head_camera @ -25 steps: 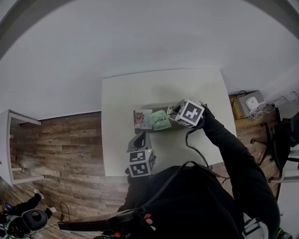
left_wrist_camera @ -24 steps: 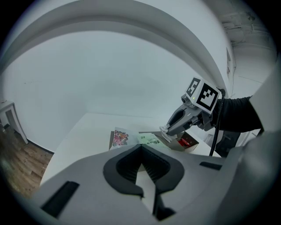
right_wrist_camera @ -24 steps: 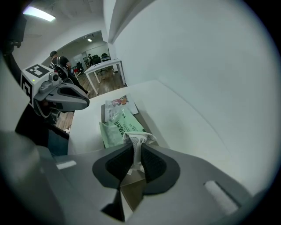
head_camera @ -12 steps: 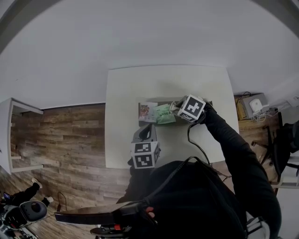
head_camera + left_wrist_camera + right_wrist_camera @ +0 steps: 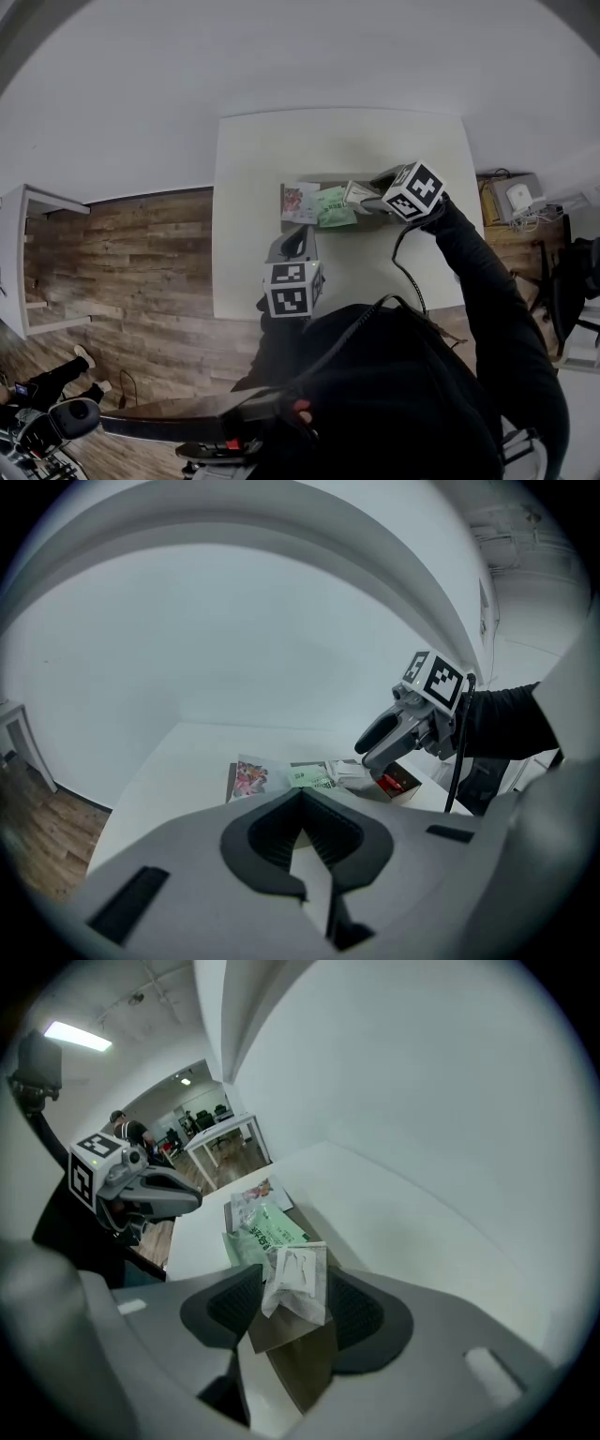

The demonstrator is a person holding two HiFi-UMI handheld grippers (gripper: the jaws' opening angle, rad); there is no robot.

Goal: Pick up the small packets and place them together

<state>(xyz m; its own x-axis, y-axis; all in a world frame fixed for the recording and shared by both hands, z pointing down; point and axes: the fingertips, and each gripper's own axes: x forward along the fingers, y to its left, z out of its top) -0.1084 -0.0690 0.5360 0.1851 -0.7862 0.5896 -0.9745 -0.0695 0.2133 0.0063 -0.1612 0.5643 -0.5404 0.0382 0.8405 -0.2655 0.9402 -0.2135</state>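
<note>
Release step in hand: your right gripper (image 5: 373,199) has just been opening its jaws, which now stand wide with the white packet (image 5: 296,1281) lying between them on the brown tray (image 5: 298,1372), just beside the green packet (image 5: 265,1229) and near the pictured packet (image 5: 299,202). Your left gripper (image 5: 302,806) hangs near the table (image 5: 272,159) edge, jaws together on nothing. In my judgement you next need a clean withdrawal that does not drag the white packet. Not confirmed: whether its edges brush the pads, or what the red item (image 5: 397,782) under the right gripper is.
</note>
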